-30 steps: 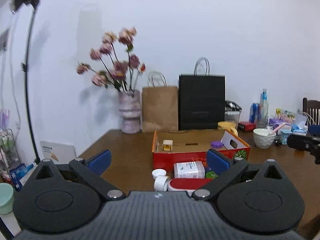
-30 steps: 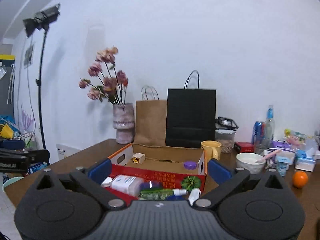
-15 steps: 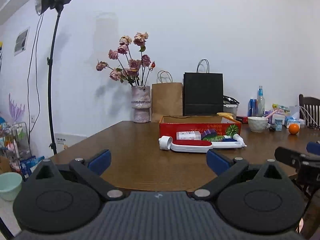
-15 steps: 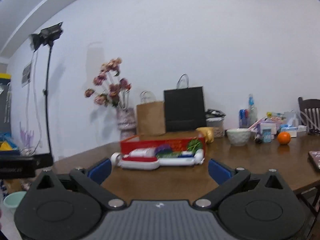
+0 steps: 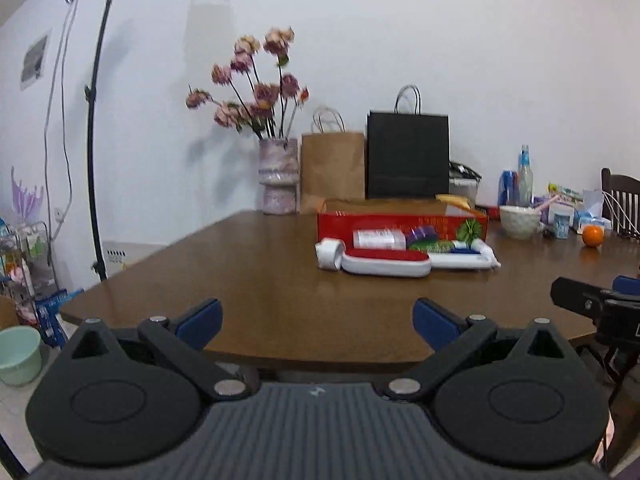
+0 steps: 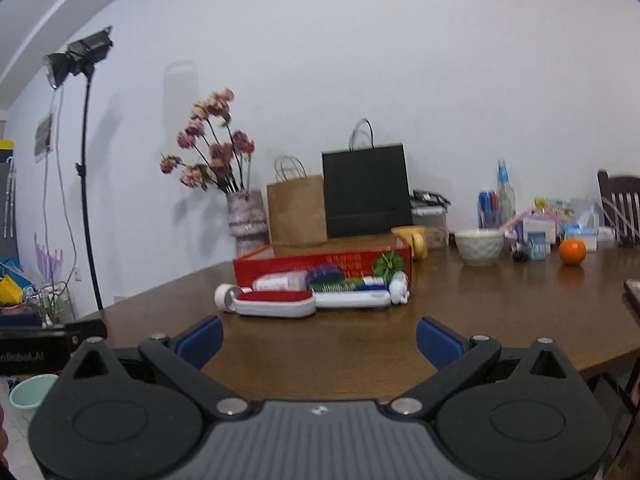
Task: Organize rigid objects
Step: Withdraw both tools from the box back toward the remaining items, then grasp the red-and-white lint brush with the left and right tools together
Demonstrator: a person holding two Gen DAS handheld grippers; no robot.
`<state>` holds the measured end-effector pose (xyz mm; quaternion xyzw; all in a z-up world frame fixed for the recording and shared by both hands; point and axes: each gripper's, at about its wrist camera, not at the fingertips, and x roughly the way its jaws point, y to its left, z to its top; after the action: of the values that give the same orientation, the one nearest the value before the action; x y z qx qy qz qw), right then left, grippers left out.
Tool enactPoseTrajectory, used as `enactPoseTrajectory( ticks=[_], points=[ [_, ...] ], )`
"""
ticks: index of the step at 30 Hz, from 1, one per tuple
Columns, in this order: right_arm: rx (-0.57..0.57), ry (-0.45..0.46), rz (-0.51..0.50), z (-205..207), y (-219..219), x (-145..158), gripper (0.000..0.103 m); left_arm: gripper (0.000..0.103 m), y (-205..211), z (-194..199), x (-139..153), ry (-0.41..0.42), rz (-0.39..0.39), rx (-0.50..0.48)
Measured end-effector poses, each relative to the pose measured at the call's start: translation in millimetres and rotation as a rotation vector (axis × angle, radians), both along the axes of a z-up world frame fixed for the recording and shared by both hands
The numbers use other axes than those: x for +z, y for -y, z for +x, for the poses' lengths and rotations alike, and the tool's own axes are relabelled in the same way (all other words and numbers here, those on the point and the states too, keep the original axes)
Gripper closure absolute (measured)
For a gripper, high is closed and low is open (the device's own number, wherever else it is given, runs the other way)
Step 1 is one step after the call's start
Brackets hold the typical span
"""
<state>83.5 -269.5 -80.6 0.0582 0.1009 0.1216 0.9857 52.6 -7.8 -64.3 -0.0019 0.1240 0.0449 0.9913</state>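
A red cardboard box [image 5: 402,224] [image 6: 320,266] stands on the brown table [image 5: 260,280]. In front of it lie a white-and-red case [image 5: 386,262] [image 6: 276,304], a white tape roll [image 5: 329,254] [image 6: 224,296], a white bottle [image 5: 378,239], a toothpaste tube [image 5: 464,258] [image 6: 352,299] and a green-purple pack [image 5: 430,245]. My left gripper [image 5: 318,320] is open and empty, low at the table's near edge, far from the objects. My right gripper [image 6: 320,340] is open and empty, also back from them; it shows at the right of the left wrist view [image 5: 592,304].
A vase of flowers [image 5: 278,184], a brown bag [image 5: 332,172] and a black bag [image 5: 408,156] stand behind the box. A white bowl [image 6: 478,246], an orange [image 6: 572,251], bottles and clutter sit right. A light stand [image 5: 94,160] and a green basin [image 5: 18,354] are left.
Both grippers have pulled back and down from just above the box to the table's near edge. The objects now look farther away. Both stayed open.
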Motion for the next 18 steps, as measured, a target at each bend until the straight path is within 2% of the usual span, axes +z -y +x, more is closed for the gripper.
enactPoseTrajectory(
  ticks=[4,7,12,16,18],
  points=[
    [0.018,-0.032,-0.008,19,-1,-4,0.002,0.000,2,20,-4,-0.032,0.008,-0.003],
    [0.026,-0.081,0.013,44,5,-2,0.010,0.000,2,43,-1,-0.029,0.023,-0.004],
    [0.025,-0.168,0.039,96,19,-1,0.033,0.001,4,102,8,-0.076,0.017,-0.038],
    [0.017,-0.235,-0.007,144,22,2,0.048,0.022,6,152,16,-0.108,-0.012,-0.081],
    [0.024,-0.259,-0.028,170,24,5,0.055,0.027,6,181,20,-0.149,-0.043,-0.115]
  ],
)
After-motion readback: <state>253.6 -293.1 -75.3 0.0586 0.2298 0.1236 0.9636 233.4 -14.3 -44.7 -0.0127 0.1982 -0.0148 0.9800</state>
